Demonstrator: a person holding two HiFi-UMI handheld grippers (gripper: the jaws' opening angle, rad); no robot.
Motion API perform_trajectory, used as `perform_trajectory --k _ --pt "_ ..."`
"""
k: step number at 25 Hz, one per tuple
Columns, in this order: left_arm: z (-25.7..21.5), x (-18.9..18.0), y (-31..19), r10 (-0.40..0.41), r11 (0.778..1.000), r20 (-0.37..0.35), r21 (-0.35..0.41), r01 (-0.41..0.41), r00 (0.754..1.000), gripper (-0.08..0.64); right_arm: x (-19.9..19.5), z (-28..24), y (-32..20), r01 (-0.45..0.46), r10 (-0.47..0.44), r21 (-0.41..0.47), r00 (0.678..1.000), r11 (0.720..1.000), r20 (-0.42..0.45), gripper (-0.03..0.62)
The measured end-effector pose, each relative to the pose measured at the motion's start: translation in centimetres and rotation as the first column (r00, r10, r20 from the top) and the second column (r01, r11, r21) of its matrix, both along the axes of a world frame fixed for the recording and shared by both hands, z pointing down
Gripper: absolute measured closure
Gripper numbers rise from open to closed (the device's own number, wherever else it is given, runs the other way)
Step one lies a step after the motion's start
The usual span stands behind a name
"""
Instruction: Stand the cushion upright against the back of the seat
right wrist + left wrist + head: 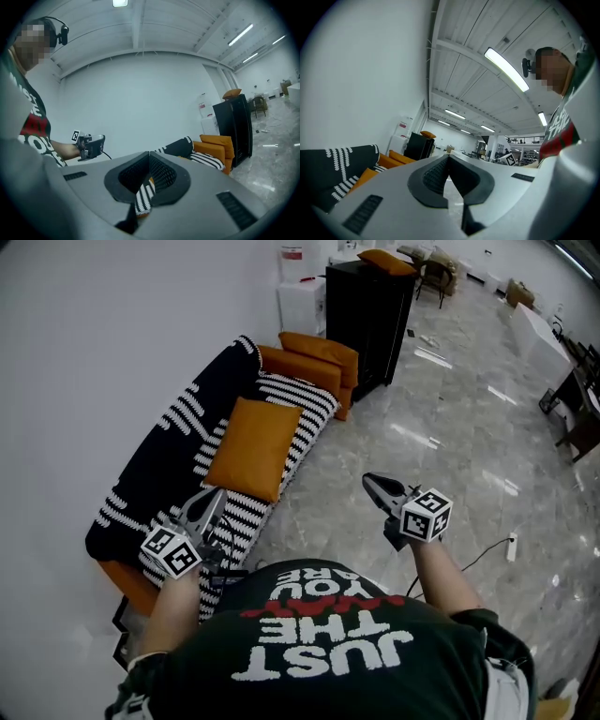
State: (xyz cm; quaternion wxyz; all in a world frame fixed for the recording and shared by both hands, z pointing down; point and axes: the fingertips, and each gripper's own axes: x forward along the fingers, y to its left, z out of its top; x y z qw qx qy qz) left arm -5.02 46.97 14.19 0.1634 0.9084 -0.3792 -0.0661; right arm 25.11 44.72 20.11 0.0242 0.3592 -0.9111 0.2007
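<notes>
Orange cushion (253, 448) lies flat on sofa (323, 357) seat, on top of b/w striped blanket (155, 460), not upright vs the back. Left gripper (216, 495) over sofa's near end, fingers pressed together, nothing btwn. Right gripper (370, 480) over floor (450, 427), off the sofa, fingers also together, empty.

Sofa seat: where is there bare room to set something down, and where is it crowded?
Free: the striped seat between the orange cushion and the far orange armrest; also the marble floor along its front edge. Crowded: the near seat end, under the left gripper.
</notes>
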Motion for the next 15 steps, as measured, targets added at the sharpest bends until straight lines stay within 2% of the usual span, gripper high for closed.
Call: perform_trajectory --k 7,12,15 --pt "3.1 -3.1 -6.2 0.008 1.0 -0.023 -0.029 -0.009 1.0 0.549 -3.6 1.4 -6.1 0.019 -0.02 -0.018 0.999 1.0 -0.039 0.568" --pt "5.9 -7.2 -15.0 0.029 0.998 -0.068 -0.058 -0.033 0.997 0.549 -7.6 2.3 -14.1 -0.005 0.002 -0.039 0.998 0.999 -0.069 0.568" --pt "7.1 -9.7 -20.8 0.065 0.993 -0.049 -0.095 -0.07 0.997 0.549 -11.1 2.3 -19.0 -0.023 0.019 -0.077 0.999 0.997 -0.048 0.568"
